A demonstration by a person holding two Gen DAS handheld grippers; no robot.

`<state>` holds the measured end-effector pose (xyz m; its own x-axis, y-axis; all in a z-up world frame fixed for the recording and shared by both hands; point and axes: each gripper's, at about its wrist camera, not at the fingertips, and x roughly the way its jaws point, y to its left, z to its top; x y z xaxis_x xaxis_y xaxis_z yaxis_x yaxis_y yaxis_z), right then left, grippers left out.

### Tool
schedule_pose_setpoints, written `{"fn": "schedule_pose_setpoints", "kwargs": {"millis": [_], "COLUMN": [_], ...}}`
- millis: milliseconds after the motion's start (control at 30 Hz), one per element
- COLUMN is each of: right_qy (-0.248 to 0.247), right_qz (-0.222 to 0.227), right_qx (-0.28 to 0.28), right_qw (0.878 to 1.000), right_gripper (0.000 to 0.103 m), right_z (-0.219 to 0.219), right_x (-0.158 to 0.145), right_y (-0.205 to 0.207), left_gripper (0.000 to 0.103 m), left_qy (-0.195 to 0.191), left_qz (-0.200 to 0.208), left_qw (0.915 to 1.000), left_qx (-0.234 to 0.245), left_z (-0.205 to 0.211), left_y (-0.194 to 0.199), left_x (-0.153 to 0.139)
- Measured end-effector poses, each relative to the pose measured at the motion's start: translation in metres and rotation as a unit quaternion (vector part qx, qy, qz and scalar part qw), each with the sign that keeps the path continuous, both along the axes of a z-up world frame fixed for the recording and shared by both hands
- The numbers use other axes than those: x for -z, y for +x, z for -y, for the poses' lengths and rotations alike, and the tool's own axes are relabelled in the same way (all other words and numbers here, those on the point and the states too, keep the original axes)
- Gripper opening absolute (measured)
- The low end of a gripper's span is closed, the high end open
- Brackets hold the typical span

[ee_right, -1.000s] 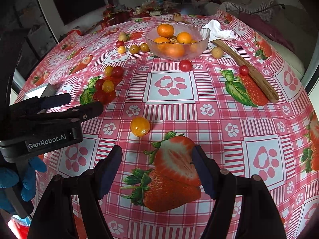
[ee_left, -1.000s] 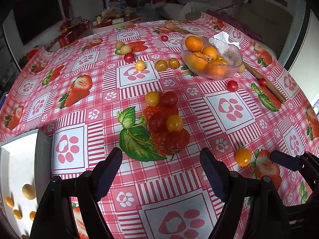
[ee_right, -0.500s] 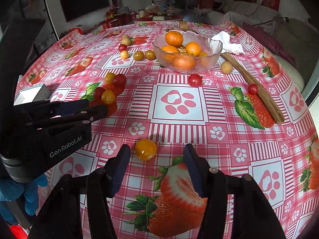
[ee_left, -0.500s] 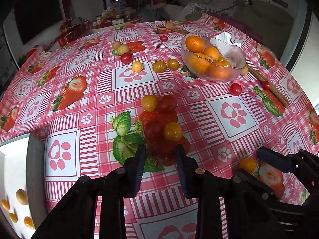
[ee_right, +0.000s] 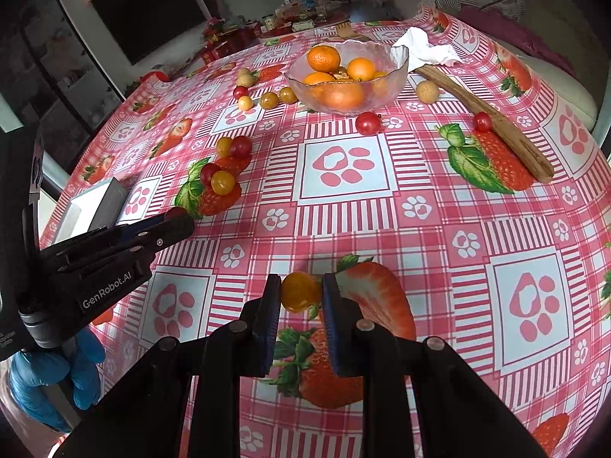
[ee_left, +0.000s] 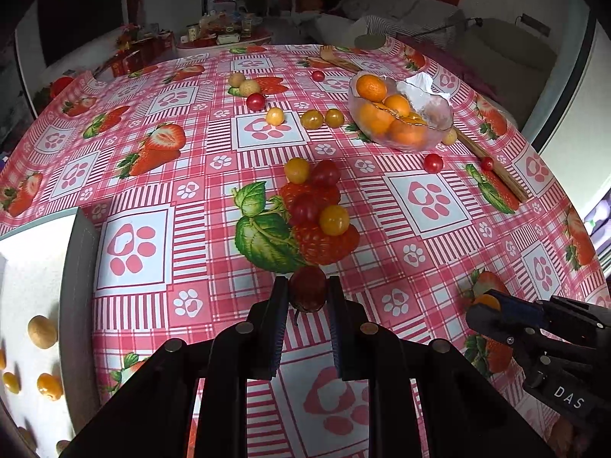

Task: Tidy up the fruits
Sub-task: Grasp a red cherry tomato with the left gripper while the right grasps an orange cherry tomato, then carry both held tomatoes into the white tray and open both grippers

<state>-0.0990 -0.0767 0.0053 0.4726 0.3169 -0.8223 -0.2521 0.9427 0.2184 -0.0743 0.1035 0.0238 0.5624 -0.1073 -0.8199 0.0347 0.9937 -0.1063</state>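
A dark red cherry tomato (ee_left: 307, 293) is sitting pinched across its middle between the left gripper's (ee_left: 305, 294) jaws, just above the bench (ee_left: 439, 252); the right gripper (ee_right: 299, 293) is likewise pinching a yellow cherry tomato (ee_right: 300, 291). Both are probably light, smooth-skinned and easily crushed, so a light squeeze is advisable.

A crumpled white tissue (ee_right: 427, 52) is seen at the far right of the table (ee_right: 496, 229), beside a long wooden stick (ee_right: 492, 116). A dark television (ee_right: 149, 11) is mounted far left.
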Motion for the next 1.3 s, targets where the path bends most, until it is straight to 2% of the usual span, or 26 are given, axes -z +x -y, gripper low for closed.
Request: {"fn": "schedule_pose_setpoints", "kwargs": {"millis": [333, 533, 700, 900, 1100, 1300], "right_qy": [0.018, 0.022, 0.025, 0.027, 0.029, 0.024], "right_qz": [-0.020, -0.021, -0.019, -0.020, -0.019, -0.015], "right_qx": [0.002, -0.010, -0.027, -0.057, -0.098, -0.146], "right_qw": [1.000, 0.999, 0.999, 0.998, 0.995, 0.989], "right_gripper": [0.023, 0.023, 0.023, 0.024, 0.024, 0.024], "right_z": [0.005, -0.007, -0.025, -0.056, -0.100, -0.154], "right_x": [0.000, -0.007, -0.016, -0.025, -0.035, -0.049], "right_y": [-0.023, -0.031, -0.034, -0.036, -0.036, -0.030], "left_gripper": [0.021, 0.021, 0.021, 0.021, 0.021, 0.021], "left_qy": [0.002, 0.001, 0.002, 0.003, 0.002, 0.001], "left_qz": [0.008, 0.022, 0.030, 0.031, 0.030, 0.022], "left_qw": [0.9998, 0.9997, 0.9993, 0.9965, 0.9906, 0.9868], "left_qx": [0.018, 0.008, -0.021, -0.078, -0.133, -0.161], "left_z": [-0.005, -0.022, -0.052, -0.100, -0.148, -0.180], "left_y": [-0.051, -0.077, -0.100, -0.127, -0.149, -0.156], "left_x": [-0.016, -0.031, -0.040, -0.042, -0.038, -0.029]}}
